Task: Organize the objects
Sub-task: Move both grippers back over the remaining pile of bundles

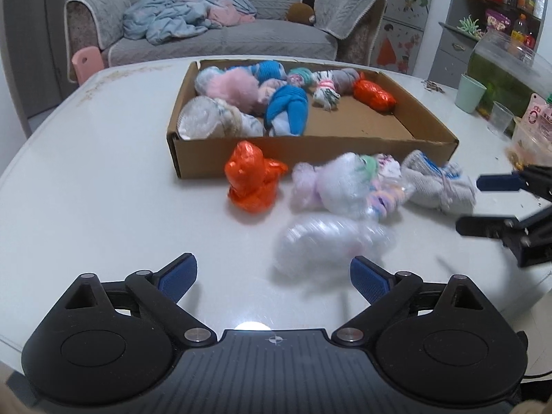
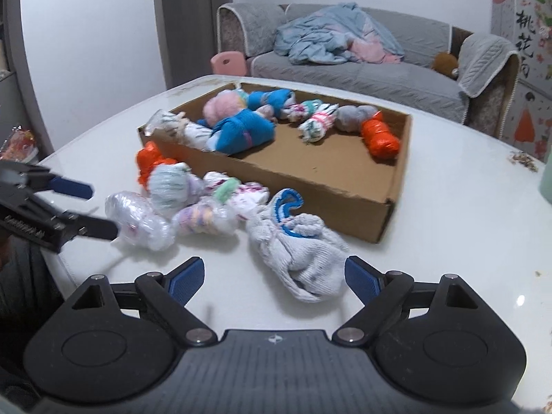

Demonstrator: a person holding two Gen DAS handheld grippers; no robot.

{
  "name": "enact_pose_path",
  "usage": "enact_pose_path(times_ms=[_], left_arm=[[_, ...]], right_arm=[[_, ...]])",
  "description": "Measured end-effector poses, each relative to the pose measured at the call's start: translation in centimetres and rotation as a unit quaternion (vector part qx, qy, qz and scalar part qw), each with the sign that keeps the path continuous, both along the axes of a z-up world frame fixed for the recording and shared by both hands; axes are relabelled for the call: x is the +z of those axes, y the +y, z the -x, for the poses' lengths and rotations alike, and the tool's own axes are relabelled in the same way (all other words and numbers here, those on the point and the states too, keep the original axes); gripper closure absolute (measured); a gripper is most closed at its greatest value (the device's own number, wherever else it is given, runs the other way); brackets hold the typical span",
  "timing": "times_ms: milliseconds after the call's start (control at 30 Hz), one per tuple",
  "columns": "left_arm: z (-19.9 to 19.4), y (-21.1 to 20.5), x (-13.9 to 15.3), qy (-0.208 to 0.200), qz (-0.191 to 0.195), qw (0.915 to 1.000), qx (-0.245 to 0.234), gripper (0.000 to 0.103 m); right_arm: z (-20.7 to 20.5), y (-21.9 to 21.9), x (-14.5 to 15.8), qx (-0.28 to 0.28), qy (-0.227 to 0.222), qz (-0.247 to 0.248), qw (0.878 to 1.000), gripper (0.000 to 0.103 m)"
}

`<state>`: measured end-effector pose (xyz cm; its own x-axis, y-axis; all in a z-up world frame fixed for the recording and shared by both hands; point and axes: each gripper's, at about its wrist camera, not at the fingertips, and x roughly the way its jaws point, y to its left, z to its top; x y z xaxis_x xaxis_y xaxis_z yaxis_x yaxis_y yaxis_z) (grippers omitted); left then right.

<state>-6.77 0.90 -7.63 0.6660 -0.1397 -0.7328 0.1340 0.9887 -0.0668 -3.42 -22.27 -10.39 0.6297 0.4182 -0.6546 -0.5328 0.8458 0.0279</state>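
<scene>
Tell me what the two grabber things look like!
Both look the same. The left tool and the right tool are black plastic with two round discs, silver screws, a ribbed dark body with a small white cross mark, and two fingers tipped with bumpy blue pads. From the side, the right tool looks thin and black with a blue tip.

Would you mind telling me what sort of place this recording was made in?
Most likely a home living room: a grey sofa with a crumpled blanket stands behind the white table, and shelves of household jars and bottles line the wall.
</scene>
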Motion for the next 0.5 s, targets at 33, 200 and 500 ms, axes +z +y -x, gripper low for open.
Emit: enact_pose_path(times_ms=[33, 200, 500], left_arm=[[0.0, -0.1, 0.0, -0.002, 0.002, 1.0, -0.002, 0.006], [-0.8, -0.9, 0.2, -0.017, -0.015, 0.9997, 0.003, 0.001], [-2.1, -3.0, -1.0, -0.051, -0.032, 0.9976, -0.033, 0.003]], right_arm=[[-0.4, -0.1, -0.1, -0.002, -0.004, 0.002, 1.0, 0.016], [-2.5, 0.2, -0.7, 0.023, -0.024, 0.011, 0.999, 0.016], [-3.9, 0.5, -2.5, 0.05, 0.006, 0.007, 0.999, 0.029]])
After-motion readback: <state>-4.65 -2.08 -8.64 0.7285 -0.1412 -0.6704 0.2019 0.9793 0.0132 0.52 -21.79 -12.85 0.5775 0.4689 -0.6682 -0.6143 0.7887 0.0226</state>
